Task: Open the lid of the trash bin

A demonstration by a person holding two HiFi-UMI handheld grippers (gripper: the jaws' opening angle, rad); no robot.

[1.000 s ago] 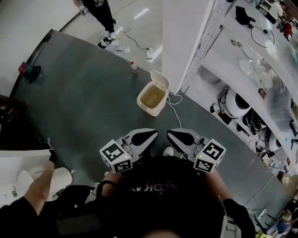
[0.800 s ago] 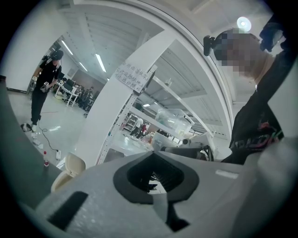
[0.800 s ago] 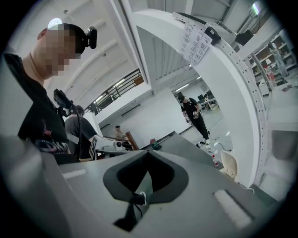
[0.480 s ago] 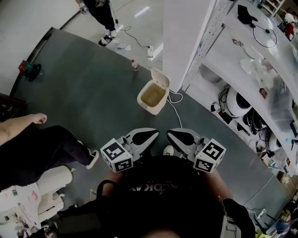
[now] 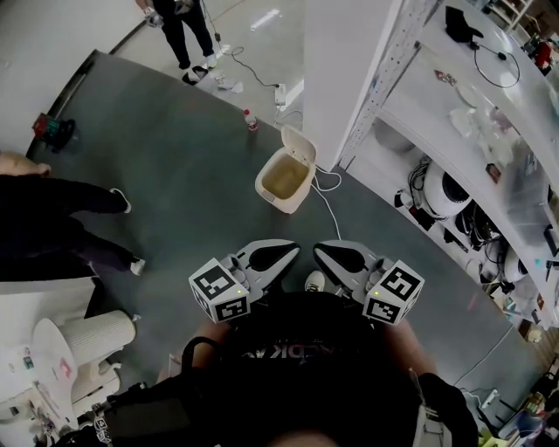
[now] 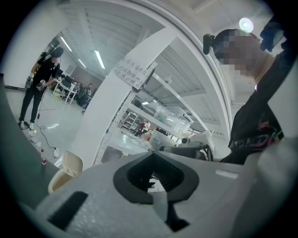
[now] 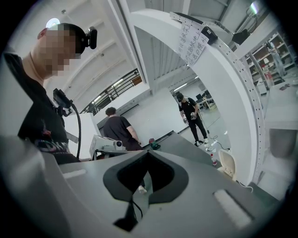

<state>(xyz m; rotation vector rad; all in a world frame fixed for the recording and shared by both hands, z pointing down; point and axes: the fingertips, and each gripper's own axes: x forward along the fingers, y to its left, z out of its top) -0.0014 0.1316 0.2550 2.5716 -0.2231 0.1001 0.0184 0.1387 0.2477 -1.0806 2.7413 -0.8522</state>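
Note:
The cream trash bin (image 5: 284, 179) stands on the grey floor beside a white column, its lid tipped up at the far side and its inside showing. Both grippers hang close to my chest, well short of the bin. My left gripper (image 5: 291, 252) is shut with nothing in it, and my right gripper (image 5: 318, 252) beside it looks shut and empty too. The left gripper view catches the bin (image 6: 64, 171) low at the left, beyond the closed left gripper (image 6: 154, 155). In the right gripper view the bin (image 7: 227, 162) sits at the right, past the right gripper (image 7: 148, 155).
White shelving (image 5: 454, 131) full of gear runs along the right. A white cable (image 5: 327, 205) and a small bottle (image 5: 251, 120) lie near the bin. One person (image 5: 179, 26) stands far off; another person (image 5: 52, 227) crosses at the left. A white ribbed unit (image 5: 92, 336) sits lower left.
The person at the left has walked across the floor, from the lower left corner to mid left. Bin and both grippers have stayed put.

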